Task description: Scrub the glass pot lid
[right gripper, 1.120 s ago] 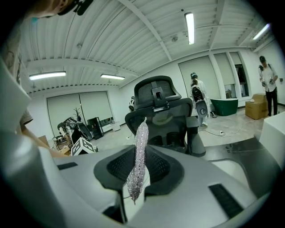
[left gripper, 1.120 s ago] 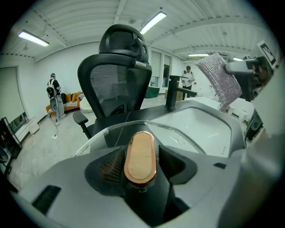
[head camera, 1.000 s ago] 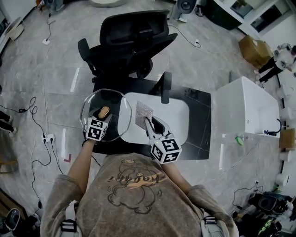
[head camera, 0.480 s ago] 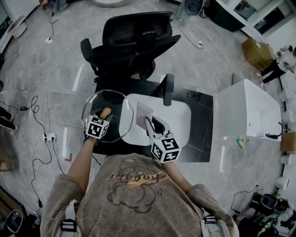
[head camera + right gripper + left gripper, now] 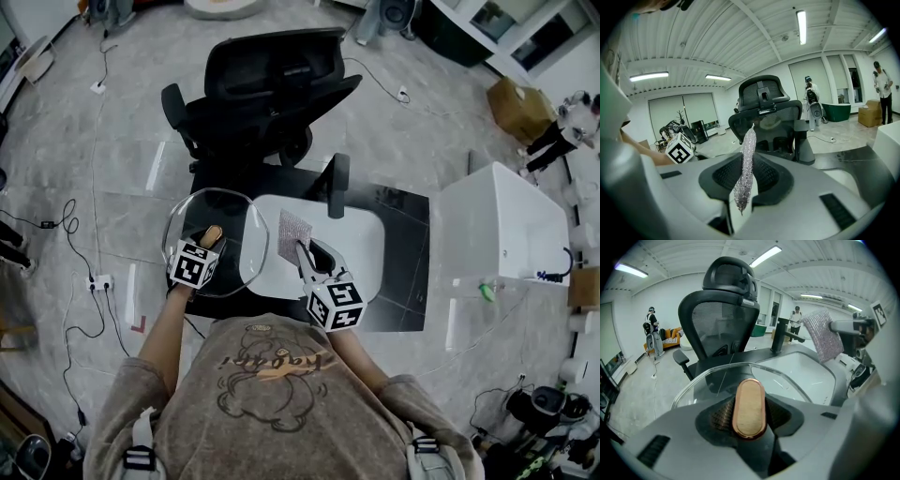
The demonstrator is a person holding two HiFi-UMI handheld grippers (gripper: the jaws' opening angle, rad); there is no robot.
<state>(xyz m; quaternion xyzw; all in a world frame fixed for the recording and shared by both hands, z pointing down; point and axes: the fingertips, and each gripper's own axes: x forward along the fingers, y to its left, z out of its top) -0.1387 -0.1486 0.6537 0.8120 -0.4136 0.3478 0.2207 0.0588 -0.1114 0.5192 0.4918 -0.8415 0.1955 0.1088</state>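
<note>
Lid held at the left of the sink, scouring cloth held beside it.

We note a black office chair (image 5: 267,89) behind the dark desk (image 5: 409,246), a black faucet (image 5: 336,185) at the back rim of the white sink (image 5: 361,246), and a white cabinet (image 5: 502,220) well to the right; nothing stands between lid and cloth. The left gripper (image 5: 211,240) has its jaws partway in, closed on the copper-coloured oval knob (image 5: 749,408) of the glass lid (image 5: 187,217). The lid is clear and round with a thin rim; seen from the head view, its right edge overlaps the sink's left rim. The right gripper (image 5: 302,249) has its jaws pinched on a silvery mesh scouring cloth (image 5: 292,233), which stands upright over the sink just right of the lid.
</note>
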